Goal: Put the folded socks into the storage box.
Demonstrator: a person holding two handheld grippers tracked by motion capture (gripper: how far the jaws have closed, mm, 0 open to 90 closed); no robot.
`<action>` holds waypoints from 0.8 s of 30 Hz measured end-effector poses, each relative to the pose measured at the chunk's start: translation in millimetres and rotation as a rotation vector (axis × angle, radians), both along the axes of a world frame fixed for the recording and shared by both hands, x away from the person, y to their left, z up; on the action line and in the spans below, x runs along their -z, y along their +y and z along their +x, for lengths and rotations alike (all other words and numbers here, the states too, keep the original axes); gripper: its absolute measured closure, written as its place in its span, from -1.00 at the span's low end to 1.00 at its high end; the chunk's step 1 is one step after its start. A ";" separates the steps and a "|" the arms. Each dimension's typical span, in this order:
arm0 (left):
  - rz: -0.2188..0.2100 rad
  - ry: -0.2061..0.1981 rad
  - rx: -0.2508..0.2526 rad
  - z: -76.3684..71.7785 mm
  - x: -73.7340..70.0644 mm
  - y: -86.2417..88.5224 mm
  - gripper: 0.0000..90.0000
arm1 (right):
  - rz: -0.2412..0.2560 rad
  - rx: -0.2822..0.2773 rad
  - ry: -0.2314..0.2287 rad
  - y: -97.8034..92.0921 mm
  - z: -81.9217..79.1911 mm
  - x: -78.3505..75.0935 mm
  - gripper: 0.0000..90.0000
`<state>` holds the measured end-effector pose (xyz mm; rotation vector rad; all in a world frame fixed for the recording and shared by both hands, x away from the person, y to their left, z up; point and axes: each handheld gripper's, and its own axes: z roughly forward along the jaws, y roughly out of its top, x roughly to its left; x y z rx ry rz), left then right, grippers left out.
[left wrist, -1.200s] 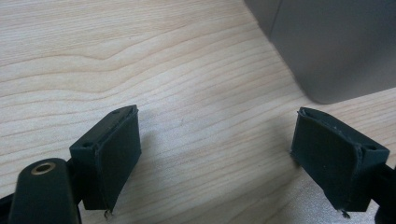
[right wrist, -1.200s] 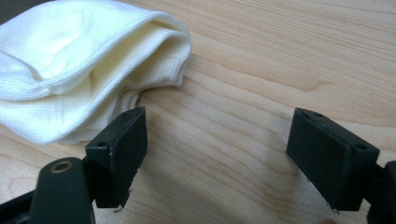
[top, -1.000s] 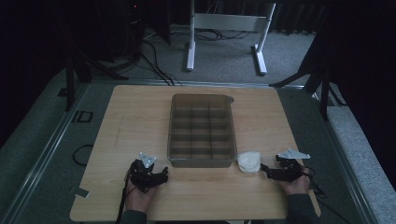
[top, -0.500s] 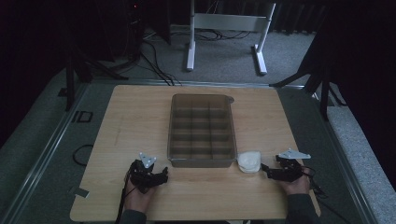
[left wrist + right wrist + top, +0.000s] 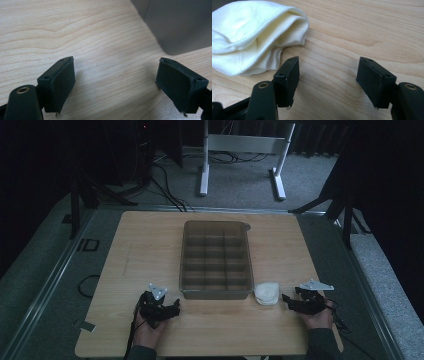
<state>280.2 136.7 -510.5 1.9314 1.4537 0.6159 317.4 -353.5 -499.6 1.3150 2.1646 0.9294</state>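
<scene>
A grey divided tray (image 5: 216, 226) stands in the middle of the wooden table (image 5: 150, 245). A folded white cloth (image 5: 266, 293) lies just off the tray's near right corner. My right gripper (image 5: 289, 302) rests on the table a little right of the cloth, open, jaws wide with bare wood between them. In the right gripper view the cloth (image 5: 249, 35) lies just beyond the left jaw of that gripper (image 5: 329, 75). My left gripper (image 5: 172, 307) rests near the tray's near left corner, open and holding nothing. The left gripper view shows this gripper (image 5: 117, 82) and the tray wall (image 5: 175, 25).
A white metal frame (image 5: 240, 150) and black cables (image 5: 165, 190) stand on the floor beyond the table. A metal rail (image 5: 45, 285) runs along the table's left side. Bare wood lies left and right of the tray.
</scene>
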 end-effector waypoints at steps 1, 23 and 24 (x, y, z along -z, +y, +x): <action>0.000 0.000 0.000 0.0 0.0 0.0 -0.65 | -0.002 -0.001 -0.001 0.4 -0.1 -0.2 -0.22; 0.000 -0.001 0.001 0.0 0.1 -0.1 -0.65 | 0.071 -0.026 -0.069 -3.8 -4.3 -34.0 -0.23; 0.000 -0.001 0.001 0.0 0.1 -0.1 -0.65 | 0.072 -0.027 -0.073 -4.0 -4.7 -35.8 -0.23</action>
